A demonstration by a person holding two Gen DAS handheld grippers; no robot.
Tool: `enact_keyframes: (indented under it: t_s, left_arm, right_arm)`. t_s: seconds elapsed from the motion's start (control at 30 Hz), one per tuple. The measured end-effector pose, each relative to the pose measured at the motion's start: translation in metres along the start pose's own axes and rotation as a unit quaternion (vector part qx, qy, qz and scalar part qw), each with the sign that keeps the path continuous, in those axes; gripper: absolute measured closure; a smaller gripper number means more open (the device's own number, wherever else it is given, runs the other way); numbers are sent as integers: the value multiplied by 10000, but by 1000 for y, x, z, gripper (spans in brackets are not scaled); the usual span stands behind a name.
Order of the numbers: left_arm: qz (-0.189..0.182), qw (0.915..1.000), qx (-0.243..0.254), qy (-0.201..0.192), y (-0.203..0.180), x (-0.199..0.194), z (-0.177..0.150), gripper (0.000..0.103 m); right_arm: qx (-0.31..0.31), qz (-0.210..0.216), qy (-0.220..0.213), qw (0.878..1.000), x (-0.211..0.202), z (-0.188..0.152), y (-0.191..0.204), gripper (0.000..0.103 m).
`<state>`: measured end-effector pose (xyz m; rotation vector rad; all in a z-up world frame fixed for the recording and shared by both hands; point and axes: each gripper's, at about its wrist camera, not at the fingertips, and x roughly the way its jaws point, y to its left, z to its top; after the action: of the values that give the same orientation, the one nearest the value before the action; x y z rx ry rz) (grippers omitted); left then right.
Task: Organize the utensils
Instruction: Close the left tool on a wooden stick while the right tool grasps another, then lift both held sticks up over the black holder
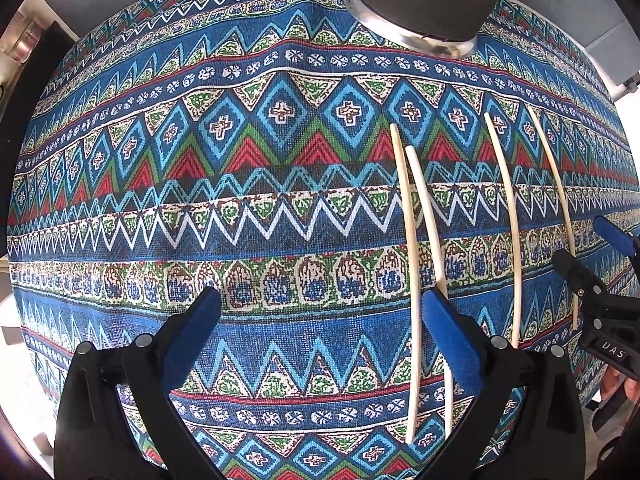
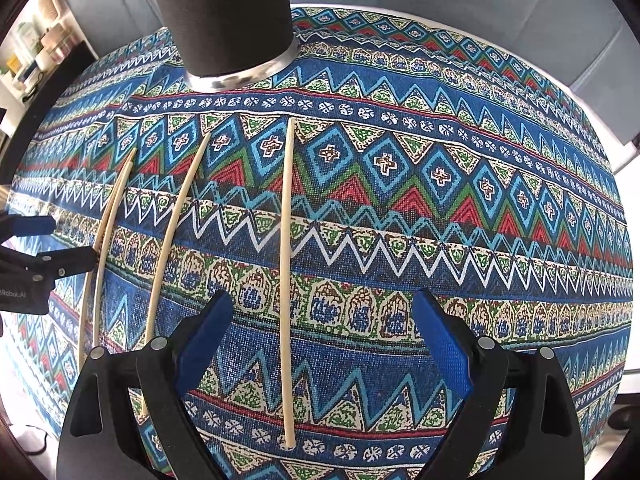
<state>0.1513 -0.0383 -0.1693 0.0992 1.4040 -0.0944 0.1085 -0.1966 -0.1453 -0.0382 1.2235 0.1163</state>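
Ahead of both claws, on a tabletop covered by a patterned cloth (image 1: 280, 216), lie four pale chopsticks, all with their long axes running away from the cameras toward a dark cup (image 2: 224, 20) with a shiny metal base.

In the left wrist view the left claw (image 1: 320, 320) is spread wide and grips nothing. A close pair of chopsticks (image 1: 416, 264) lies at its right finger (image 1: 452, 344), one stick passing under the blue pad, while two separate chopsticks (image 1: 516, 232) lie further right, side by side. This view alone shows the lettering "DAS" on the right claw's body at the right edge.

In the right wrist view the right claw (image 2: 320, 328) is also spread wide and empty. One chopstick (image 2: 287, 280) lies between its fingers, nearer the left one, pointing straight at the cup. Another chopstick (image 2: 172, 240) lies just beyond the left finger, and the close pair sits further left. Only this view shows the left claw from the side, with partly readable mirrored writing like "nRobot_AI", and shelves with blurred items at the far left.
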Motion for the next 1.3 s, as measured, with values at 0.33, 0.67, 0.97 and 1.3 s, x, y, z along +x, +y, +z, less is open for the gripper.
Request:
enact_keyframes:
  t_s: [0.33,0.67,0.97,1.3]
  left_arm:
    - [-27,9999,35,-126,17,2,-5,9]
    - [-135,9979,132,-618,69,-23,-29,82]
    - [-686,9955,-524,-402,131,-33,-39,98]
    - [-756,9915,-642,-845,163,-85,-36,98]
  right_arm:
    - [-158,36,79,9998,3,6,3,27]
    - [-101,10,-59,9999,-8,5,-11,99]
    - [166,126,-19,9998,-8,3,-30,99]
    - [865,318,-433,9948,-45,0,-80,99]
